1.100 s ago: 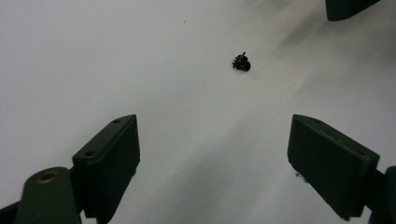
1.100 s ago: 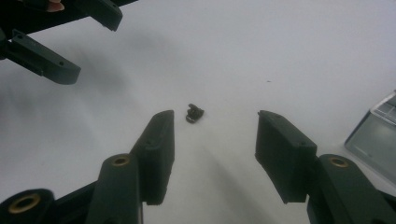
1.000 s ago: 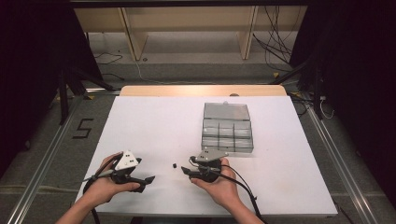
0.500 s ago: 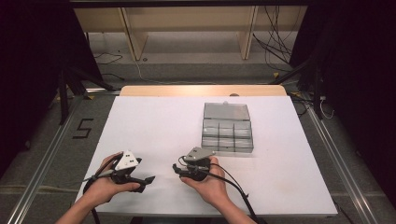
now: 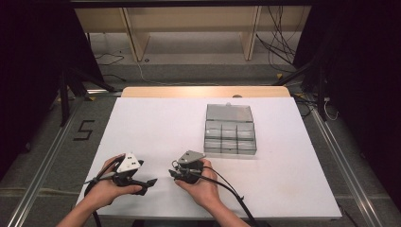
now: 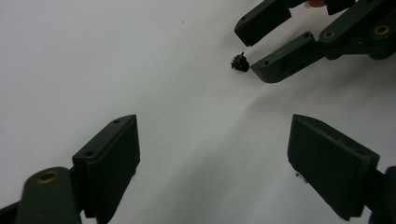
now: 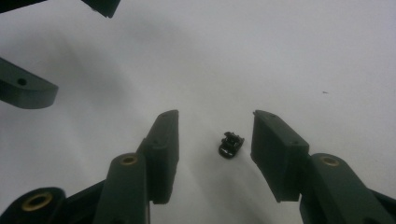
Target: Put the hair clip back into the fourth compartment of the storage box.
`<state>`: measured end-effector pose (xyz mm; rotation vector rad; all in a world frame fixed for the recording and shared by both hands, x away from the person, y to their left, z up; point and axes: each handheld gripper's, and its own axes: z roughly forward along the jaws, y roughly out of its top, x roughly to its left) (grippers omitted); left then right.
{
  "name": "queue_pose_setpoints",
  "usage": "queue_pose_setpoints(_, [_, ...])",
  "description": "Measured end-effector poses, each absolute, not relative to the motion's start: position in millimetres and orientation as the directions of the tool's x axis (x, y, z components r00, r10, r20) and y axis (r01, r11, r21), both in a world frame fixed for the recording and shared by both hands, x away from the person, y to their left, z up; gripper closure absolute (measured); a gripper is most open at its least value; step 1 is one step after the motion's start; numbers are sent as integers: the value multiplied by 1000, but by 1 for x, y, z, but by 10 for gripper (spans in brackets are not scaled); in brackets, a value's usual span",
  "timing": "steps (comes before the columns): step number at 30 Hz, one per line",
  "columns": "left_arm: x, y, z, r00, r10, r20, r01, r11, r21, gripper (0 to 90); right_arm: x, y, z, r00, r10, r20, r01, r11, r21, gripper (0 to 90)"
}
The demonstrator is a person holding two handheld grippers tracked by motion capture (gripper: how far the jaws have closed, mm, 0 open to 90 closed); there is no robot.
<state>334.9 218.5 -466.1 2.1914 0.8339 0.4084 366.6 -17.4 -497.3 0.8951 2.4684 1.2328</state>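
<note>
A tiny black part [image 7: 230,143] lies on the white table [image 5: 156,127], near the front edge. My right gripper [image 7: 215,116] has its jaws on either side of it. They have just been closing but stand open, and neither pad touches the part. In the left gripper view the same part [image 6: 240,62] sits just at the tips of the right gripper [image 6: 250,53]. My left gripper [image 6: 212,126] rests open a little to the left, pointing at the right one, with nothing between its pads. In the high view the left gripper [image 5: 150,182] and the right gripper [image 5: 172,174] nearly face each other.
A clear plastic compartment box [image 5: 230,130], its lid laid open behind it, stands on the table to the right of centre, beyond the right hand. A cable trails from each gripper towards the front edge. Wooden shelving stands behind the table.
The right hand has moved left, towards the left gripper, bringing its jaws around the small black part that lay ahead of it. The left hand has kept still.
</note>
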Motion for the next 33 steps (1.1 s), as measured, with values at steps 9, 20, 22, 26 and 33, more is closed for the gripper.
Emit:
queue_pose_setpoints(9, [335,218,-466,738,674,32,438,-515,737,168,371,-12,-501,-766,640,58,444,463,767,553])
queue_pose_setpoints(20, [335,218,-466,740,672,34,435,-516,738,168,372,-7,-502,-750,661,34,460,483,744,660])
queue_pose_setpoints(22, [335,218,-466,740,672,34,435,-516,738,167,372,-7,-502,-743,669,29,464,483,743,683])
queue_pose_setpoints(26, [335,218,-466,740,672,35,435,-517,737,167,373,-6,-502,-732,681,27,472,479,740,716])
queue_pose_setpoints(33, [335,218,-466,741,670,34,435,-518,736,167,374,-5,-501,-707,706,39,504,464,728,777])
